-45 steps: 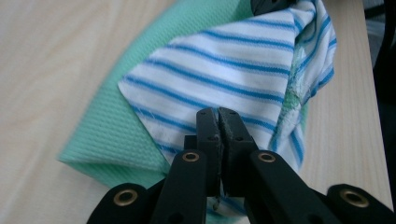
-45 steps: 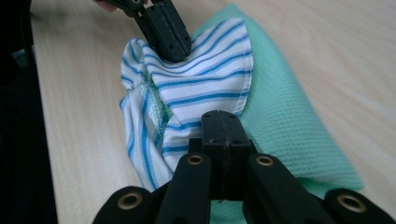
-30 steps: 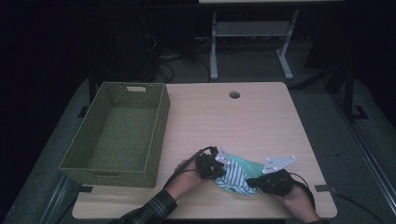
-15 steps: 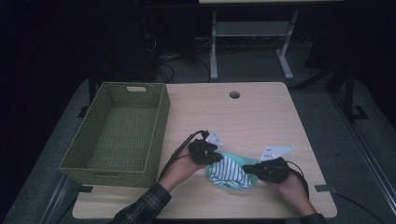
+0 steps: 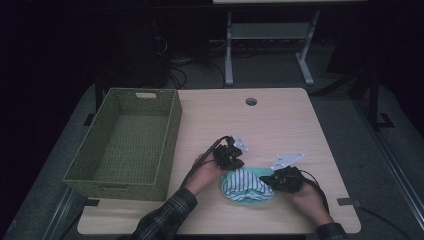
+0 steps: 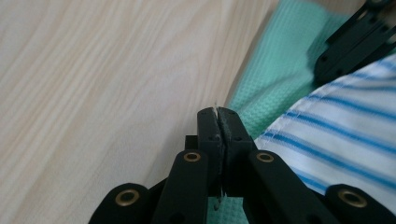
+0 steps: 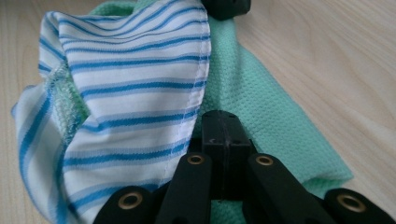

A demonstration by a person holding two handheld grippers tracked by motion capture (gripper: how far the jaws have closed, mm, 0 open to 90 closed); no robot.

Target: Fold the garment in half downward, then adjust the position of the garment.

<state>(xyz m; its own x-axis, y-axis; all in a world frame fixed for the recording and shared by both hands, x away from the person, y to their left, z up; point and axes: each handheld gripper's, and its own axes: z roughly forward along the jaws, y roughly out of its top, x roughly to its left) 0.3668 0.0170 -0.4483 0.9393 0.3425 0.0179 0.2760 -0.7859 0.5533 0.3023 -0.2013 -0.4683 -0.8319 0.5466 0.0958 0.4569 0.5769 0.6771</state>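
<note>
Both hands have shifted since the earlier frames: left gripper (image 5: pixel 231 156) has travelled up and rightward across the table, right gripper (image 5: pixel 283 179) has eased away to the right, and the bundle between them now lies more spread out.

Bundle = white cotton cloth with thin blue stripes (image 5: pixel 246 182) lying on top of a mint-green waffle-weave cloth (image 5: pixel 250 199) (the striped one is folded over itself, hem visible in the right gripper view (image 7: pixel 140 93)). It sits near the front edge of the light wooden table (image 5: pixel 280 125), between the two grippers, well apart from the olive-green woven rectangular basket (image 5: pixel 125 145) at the table's left.

Left gripper view: jaws pressed together, a few stray threads at the seam; cannot tell whether cloth is pinched. Green cloth (image 6: pixel 275 74) and striped cloth (image 6: pixel 345 135) lie just beside the tips.

Right gripper view: jaws closed, tips resting over the green cloth (image 7: pixel 261 112) at the striped hem; no fabric visibly clamped.
</note>
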